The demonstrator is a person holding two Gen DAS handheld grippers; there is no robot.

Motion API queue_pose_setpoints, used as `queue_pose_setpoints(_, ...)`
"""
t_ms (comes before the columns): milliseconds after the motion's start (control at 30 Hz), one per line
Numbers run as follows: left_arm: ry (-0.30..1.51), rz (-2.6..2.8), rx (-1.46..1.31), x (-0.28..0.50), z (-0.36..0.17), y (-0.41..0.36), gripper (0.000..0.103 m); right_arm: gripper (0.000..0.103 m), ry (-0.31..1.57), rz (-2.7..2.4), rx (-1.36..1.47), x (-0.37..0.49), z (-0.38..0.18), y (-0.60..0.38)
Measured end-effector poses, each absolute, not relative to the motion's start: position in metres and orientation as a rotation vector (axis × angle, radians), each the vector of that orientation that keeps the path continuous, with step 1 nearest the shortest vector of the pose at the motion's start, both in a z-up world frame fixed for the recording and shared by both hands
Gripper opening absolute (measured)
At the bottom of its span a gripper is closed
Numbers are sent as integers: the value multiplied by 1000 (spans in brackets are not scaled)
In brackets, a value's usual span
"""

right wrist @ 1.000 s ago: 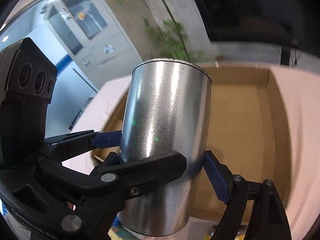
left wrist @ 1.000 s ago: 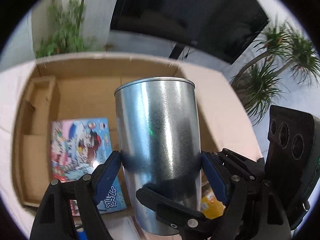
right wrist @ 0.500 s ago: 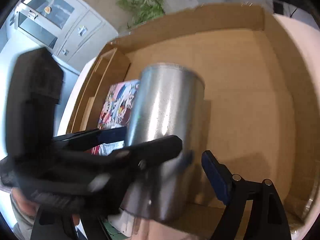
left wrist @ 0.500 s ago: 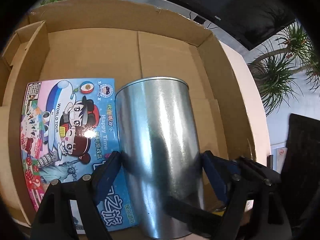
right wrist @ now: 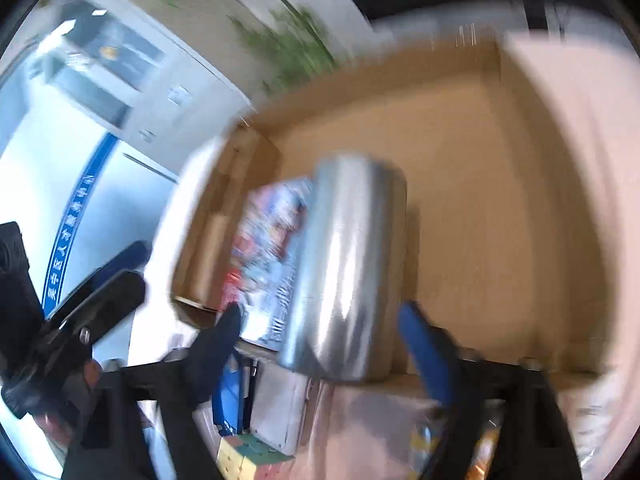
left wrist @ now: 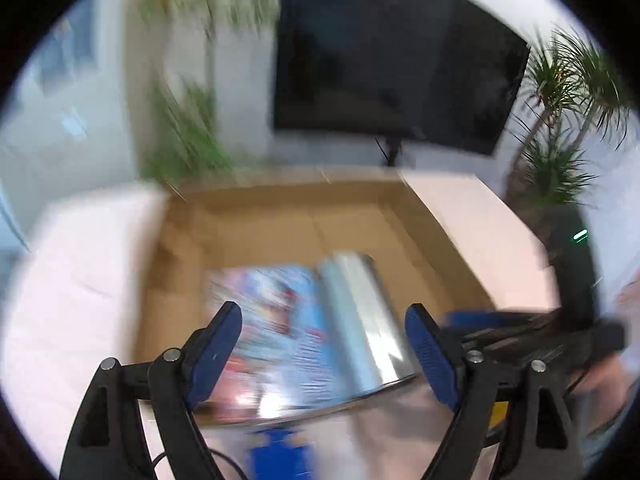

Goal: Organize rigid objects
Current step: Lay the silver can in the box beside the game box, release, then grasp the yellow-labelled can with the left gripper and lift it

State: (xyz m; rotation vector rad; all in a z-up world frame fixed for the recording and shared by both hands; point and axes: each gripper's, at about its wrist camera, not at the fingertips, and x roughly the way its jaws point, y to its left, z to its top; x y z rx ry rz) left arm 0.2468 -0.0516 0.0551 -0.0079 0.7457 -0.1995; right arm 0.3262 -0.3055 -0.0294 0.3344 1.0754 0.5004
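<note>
A shiny metal tin [left wrist: 366,320] lies on its side in the cardboard box [left wrist: 280,216], next to a colourful game box [left wrist: 272,320]. It shows in the right wrist view [right wrist: 344,272] too, beside the game box [right wrist: 272,256]. My left gripper [left wrist: 324,344] is open and empty, pulled back above the box's near edge. My right gripper [right wrist: 320,336] is open and empty, also back from the tin. Both views are motion-blurred.
The box [right wrist: 480,184] sits on a pale pink table [left wrist: 480,216]. Small objects, among them a blue one [left wrist: 280,452] and coloured blocks [right wrist: 240,460], lie in front of the box. A dark screen [left wrist: 392,56] and plants [left wrist: 560,128] stand behind.
Both grippers held the tin together, lowered it into the box, then opened and drew back. The tin now lies in the box beside the game box.
</note>
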Motion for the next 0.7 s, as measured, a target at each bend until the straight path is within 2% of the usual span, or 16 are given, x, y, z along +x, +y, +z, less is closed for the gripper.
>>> queue_pose_setpoints(67,664,-114,19,212,69,-31,95,103,995,438,270,306,-15,-314)
queue_pose_setpoints(167,638,-77,-73,169,73,-2,95,103,960,329,200,275,-18,-322)
queue_pose_setpoints(200,630,-63,-107,157,69,5,75,94,959,333,200,262,-23,-321)
queue_pose_setpoints(233,645,-53,-119,152,64,8,15,66,954,338,195,252,-25,-321)
queue_pose_setpoints(267,705,-38,-128,151,55,13,4,46,955,322,169,243,-27,-318)
queue_pose_setpoints(300,729,-44,-169,146,47,16,3,20,949,279,118,232,-29,-310)
queue_pose_setpoints(367,719,-105,-204,138,38,13,3,19,902,260,50,216,-28,-296)
queue_pose_setpoints(400,703,-120,-191,132,36,6,4,22,889,255,9,206,-28,-292)
queue_pose_setpoints(467,672,-102,-136,126,36,-13,33,69,876,256,-35,196,-30,-282)
queue_pose_setpoints(500,660,-78,-113,123,35,-20,81,103,856,253,-49,190,-29,-280)
queue_pose_setpoints(533,626,-36,-93,118,35,-27,103,101,826,248,-60,183,-28,-281)
queue_pose_setpoints(600,573,-19,-84,113,35,-39,102,102,823,253,-75,180,-30,-280)
queue_pose_setpoints(700,609,-67,-97,117,30,-46,102,102,866,258,-28,184,-37,-306)
